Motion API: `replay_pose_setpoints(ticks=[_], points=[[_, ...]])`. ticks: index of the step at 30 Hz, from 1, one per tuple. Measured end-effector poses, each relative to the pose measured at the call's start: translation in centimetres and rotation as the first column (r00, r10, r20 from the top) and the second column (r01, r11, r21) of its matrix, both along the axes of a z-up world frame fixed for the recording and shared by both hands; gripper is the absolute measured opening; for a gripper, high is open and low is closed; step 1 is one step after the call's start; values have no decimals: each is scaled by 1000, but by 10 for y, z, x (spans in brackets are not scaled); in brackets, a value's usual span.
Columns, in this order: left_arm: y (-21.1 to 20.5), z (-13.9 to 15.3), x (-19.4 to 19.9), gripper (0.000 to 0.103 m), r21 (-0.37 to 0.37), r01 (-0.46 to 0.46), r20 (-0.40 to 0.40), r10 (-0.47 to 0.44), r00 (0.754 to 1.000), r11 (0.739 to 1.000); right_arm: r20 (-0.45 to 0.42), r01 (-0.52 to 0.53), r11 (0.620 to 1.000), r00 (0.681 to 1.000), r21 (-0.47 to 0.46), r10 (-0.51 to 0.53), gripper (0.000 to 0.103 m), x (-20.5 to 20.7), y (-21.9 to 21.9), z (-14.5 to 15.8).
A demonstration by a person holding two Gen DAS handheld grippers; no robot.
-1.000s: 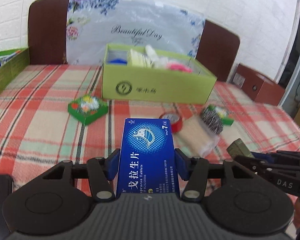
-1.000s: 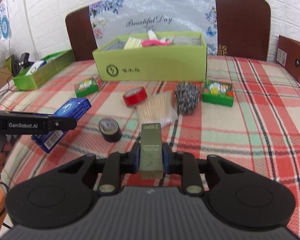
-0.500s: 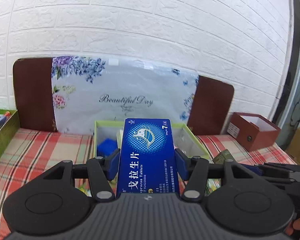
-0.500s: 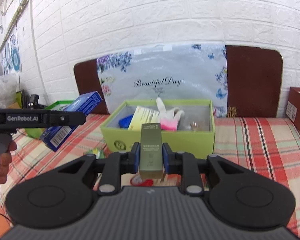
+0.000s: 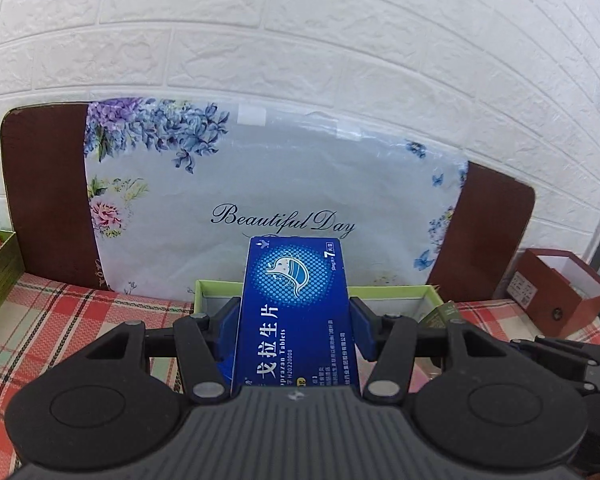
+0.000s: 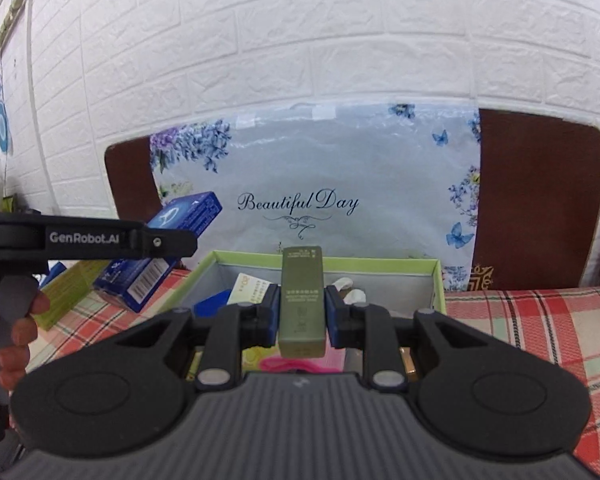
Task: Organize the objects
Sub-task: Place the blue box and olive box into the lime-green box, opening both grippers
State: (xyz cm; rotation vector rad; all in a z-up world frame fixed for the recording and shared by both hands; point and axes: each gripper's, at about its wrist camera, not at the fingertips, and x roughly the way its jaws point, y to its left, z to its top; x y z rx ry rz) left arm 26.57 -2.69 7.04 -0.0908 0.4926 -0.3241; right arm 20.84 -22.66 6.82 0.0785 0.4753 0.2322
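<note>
While your left gripper (image 5: pixel 296 320) clamps the blue tablet box (image 5: pixel 296 312) and your right gripper (image 6: pixel 302 314) pinches the olive carton (image 6: pixel 302 300), both above the green bin (image 6: pixel 438 280), lower well inside its walls before releasing, one at a time.

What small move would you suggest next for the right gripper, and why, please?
Probably ease it forward and down over the green box, then release. The right gripper is shut on the olive carton, which sits above the box's open interior.
</note>
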Motion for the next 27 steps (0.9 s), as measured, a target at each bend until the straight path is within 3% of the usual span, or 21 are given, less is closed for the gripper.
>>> replay_pose_setpoints(ticks=[7, 9, 10, 11, 13, 15, 20, 27], points=[[-2, -24, 26, 60, 53, -16, 5, 16, 1000, 998, -41, -3, 999, 999, -33, 2, 23, 38, 7, -30], [-2, -27, 27, 92, 84, -38, 22, 37, 999, 996, -38, -11, 999, 999, -44, 9, 23, 43, 7, -37], [-2, -28, 26, 99, 96, -57, 32, 54, 998, 994, -32, -17, 998, 999, -56, 15, 26, 44, 8, -40], [-2, -28, 25, 103, 104, -81, 52, 76, 996, 991, -21, -23, 997, 1000, -71, 22, 33, 45, 8, -42], [0, -28, 23, 103, 100, -106, 72, 99, 993, 989, -6, -23, 996, 1000, -92, 23, 76, 44, 8, -45], [4, -29, 23, 103, 77, -102, 58, 97, 994, 992, 31, -6, 995, 999, -95, 9, 89, 39, 6, -47], [6, -26, 17, 103, 79, -108, 43, 105, 994, 991, 26, 1, 995, 1000, -103, 2, 103, 35, 5, -45], [6, -3, -17, 103, 149, -150, 80, 139, 987, 977, 17, -5, 997, 1000, -79, 6, 103, 13, 4, -27]])
